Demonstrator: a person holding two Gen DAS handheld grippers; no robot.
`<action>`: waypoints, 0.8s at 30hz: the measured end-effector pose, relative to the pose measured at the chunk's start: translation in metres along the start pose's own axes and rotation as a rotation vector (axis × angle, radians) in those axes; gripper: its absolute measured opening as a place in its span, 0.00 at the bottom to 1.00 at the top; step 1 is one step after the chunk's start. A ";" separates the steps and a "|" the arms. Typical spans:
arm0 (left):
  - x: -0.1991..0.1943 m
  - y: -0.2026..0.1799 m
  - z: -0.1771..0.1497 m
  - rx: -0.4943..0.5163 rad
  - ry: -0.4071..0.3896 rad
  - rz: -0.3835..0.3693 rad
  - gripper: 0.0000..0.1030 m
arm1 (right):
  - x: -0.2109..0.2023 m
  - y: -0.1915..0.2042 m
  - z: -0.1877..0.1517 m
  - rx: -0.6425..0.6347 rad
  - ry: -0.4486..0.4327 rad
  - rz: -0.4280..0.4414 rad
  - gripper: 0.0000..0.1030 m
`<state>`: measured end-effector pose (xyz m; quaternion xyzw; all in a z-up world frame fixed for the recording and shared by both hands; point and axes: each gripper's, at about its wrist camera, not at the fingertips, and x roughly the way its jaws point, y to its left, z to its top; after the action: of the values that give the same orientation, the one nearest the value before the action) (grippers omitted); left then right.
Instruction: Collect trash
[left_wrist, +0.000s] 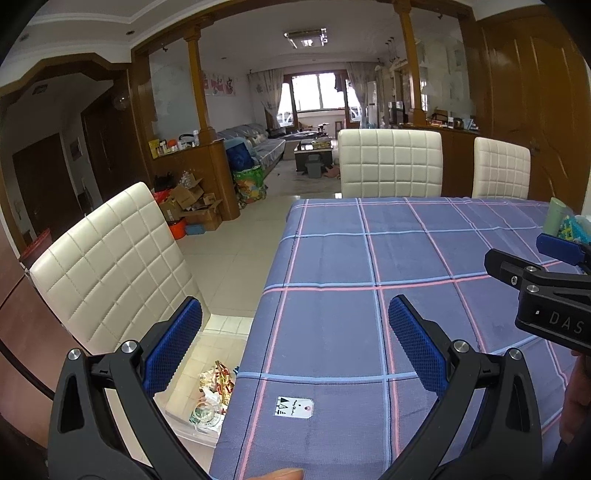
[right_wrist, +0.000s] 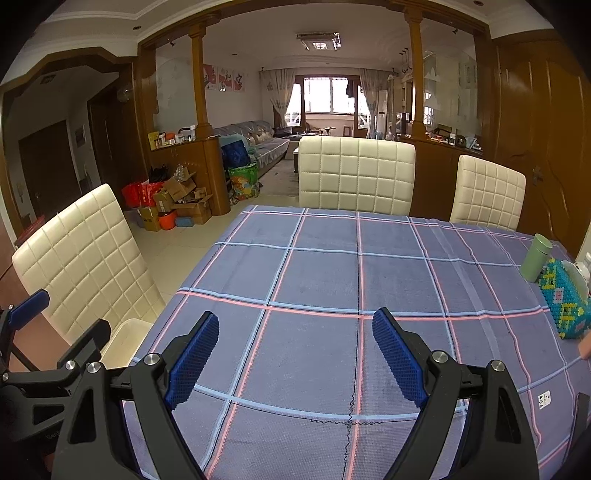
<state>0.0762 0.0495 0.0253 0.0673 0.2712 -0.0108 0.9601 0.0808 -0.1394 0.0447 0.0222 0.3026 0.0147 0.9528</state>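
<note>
Both the left tongs (left_wrist: 295, 321) and the right tongs (right_wrist: 295, 339) hang spread and empty over the checked worktop (right_wrist: 325, 266), while the trash (left_wrist: 214, 391) lies in a clear bin (left_wrist: 192, 417) on the floor, left of the near corner.

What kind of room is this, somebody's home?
Most likely a home's dining area opening onto a living room. A table under a checked tablecloth is ringed by cream padded chairs, and beyond the wooden columns are a sofa and a curtained window.
</note>
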 end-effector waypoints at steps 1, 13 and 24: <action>0.000 0.000 0.000 0.001 0.001 0.000 0.97 | -0.001 -0.001 0.000 0.002 -0.001 0.001 0.81; 0.003 -0.001 0.001 -0.011 0.024 -0.039 0.97 | -0.002 -0.005 -0.002 0.015 -0.002 0.007 0.81; 0.005 0.002 0.001 -0.036 0.049 -0.057 0.97 | -0.002 -0.007 -0.003 0.015 0.001 0.009 0.81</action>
<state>0.0809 0.0515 0.0241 0.0426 0.2964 -0.0317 0.9536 0.0776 -0.1464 0.0429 0.0305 0.3031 0.0167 0.9523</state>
